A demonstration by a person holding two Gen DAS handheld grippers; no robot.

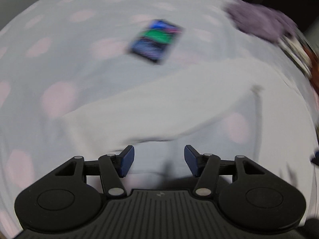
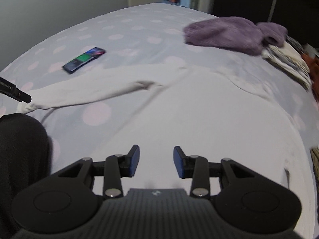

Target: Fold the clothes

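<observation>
The bed [image 2: 139,25], with its pale sheet dotted pink, carries everything, which suits it as a broad soft folding surface. Spread across its middle lies the white long-sleeved garment [image 2: 199,109], body flat toward the near edge and one sleeve [image 2: 83,93] stretched out to 9 o'clock, a lay that leaves its edges reachable from the person's side; whether the sleeve is about to be folded in cannot be settled. At 1 o'clock a purple fuzzy garment [image 2: 227,33] sits bunched, with a stack of patterned cloth [image 2: 287,59] at 2 o'clock, likely kept aside from the working area. A phone [image 2: 83,59] rests at 10 o'clock, apart from the sleeve. No container shows in either view. The right gripper [image 2: 156,162] hovers above the garment's body, fingers apart and holding nothing; the left gripper [image 1: 159,160] hangs over the sleeve end, fingers likewise apart, in a motion-blurred view
</observation>
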